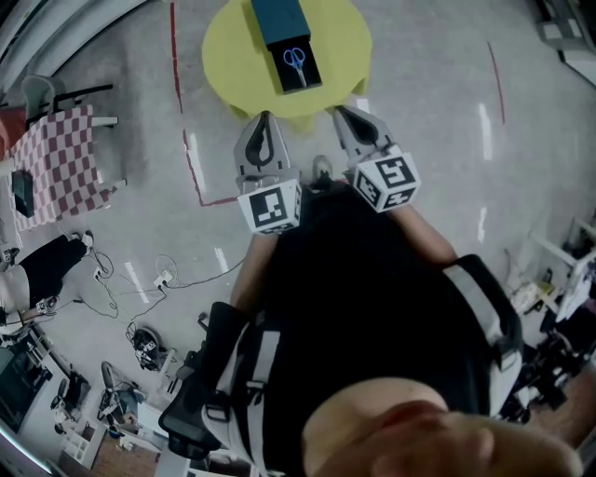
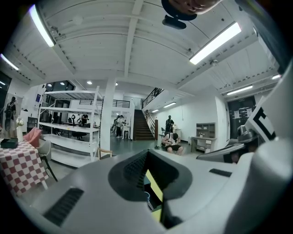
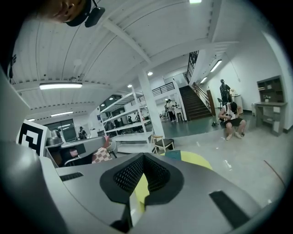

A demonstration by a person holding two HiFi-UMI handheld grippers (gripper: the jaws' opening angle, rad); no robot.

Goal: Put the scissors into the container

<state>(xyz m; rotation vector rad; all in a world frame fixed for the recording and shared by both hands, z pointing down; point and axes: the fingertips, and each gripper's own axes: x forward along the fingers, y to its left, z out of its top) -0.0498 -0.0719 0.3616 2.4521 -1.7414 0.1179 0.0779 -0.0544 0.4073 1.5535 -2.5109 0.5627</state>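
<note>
Already, blue-handled scissors [image 1: 295,63] inside dark container [image 1: 294,82], left gripper [image 1: 264,115], right gripper [image 1: 338,111], fingers [image 1: 253,142] pressed together.

Bright ceiling strip lights [image 2: 215,43] glare off floor [image 1: 447,158]; fisheye-warped edges.

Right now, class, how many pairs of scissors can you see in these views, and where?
1. The blue-handled scissors lie inside the open dark section of the container on the yellow round table. More could be hidden under its teal part.
</note>
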